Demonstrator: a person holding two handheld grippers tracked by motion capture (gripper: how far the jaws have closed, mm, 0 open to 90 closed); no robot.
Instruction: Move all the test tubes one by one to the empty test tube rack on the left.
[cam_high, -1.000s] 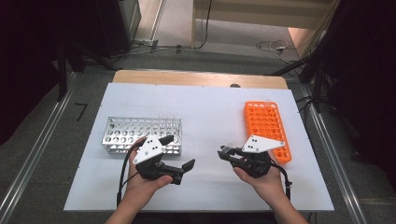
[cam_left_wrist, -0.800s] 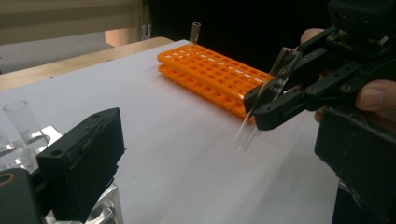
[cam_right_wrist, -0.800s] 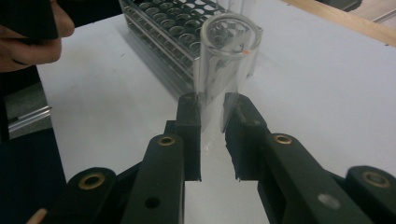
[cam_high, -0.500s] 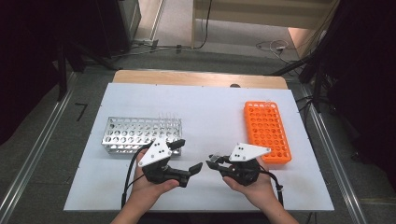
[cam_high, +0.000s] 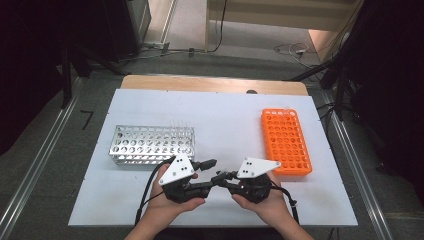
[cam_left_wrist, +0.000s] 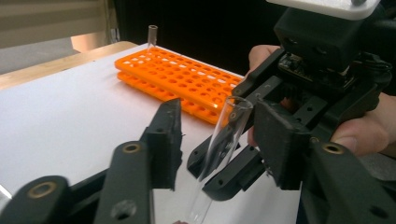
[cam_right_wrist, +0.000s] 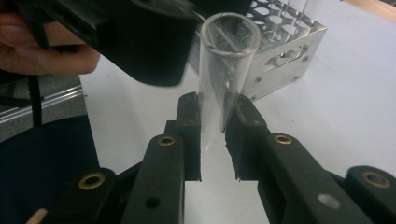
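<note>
Near the table's six o'clock edge both grippers have drawn together since a second ago. Right gripper (cam_right_wrist: 212, 116) clamps a clear test tube (cam_right_wrist: 224, 70); left gripper (cam_left_wrist: 217, 135) jaws have just been closing around it, pads not yet pressing. Looks like a handover. Orange rack (cam_high: 286, 140) at three o'clock holds one tube at its far end; metal rack (cam_high: 151, 144) at nine holds several.

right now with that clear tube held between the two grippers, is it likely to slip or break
The tube looks like smooth, thin-walled glass, so probably slippery and fragile if squeezed hard. Round and straight, it would likely roll if dropped on the table. The right gripper pinches just a short stretch, so it may tilt.
</note>
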